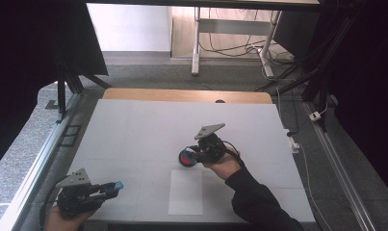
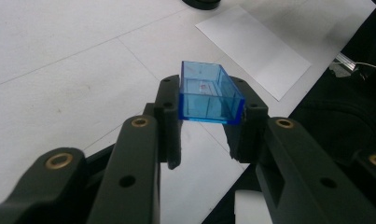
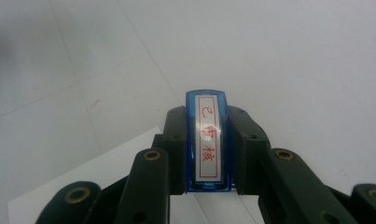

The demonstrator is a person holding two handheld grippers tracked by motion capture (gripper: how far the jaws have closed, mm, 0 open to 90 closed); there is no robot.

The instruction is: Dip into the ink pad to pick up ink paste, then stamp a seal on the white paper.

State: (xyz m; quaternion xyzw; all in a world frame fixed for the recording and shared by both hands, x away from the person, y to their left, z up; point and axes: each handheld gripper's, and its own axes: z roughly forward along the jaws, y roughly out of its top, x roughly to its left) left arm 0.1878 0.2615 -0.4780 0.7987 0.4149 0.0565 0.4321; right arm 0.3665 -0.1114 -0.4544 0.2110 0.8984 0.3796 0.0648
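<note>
My left gripper [image 1: 112, 188] rests near the table's front left corner, shut on a clear blue rectangular cap [image 1: 117, 185]. In the left gripper view the cap [image 2: 209, 91] sits between the jaws [image 2: 205, 112] with its hollow side facing up. My right gripper [image 1: 195, 153] is at the table's middle, shut on a blue stamp body [image 3: 208, 140] with a white label printed in red characters. The pads [image 3: 176, 135] press on its two flat sides. Right beside this gripper's tip, a round black pad with a red centre [image 1: 187, 158] lies on the table.
A white sheet of paper [image 1: 186, 191] lies just in front of the round pad and shows in the left gripper view [image 2: 253, 42]. The white tabletop [image 1: 148, 130] ends in a wooden strip [image 1: 182, 95] at the far edge. Metal rails run along both sides.
</note>
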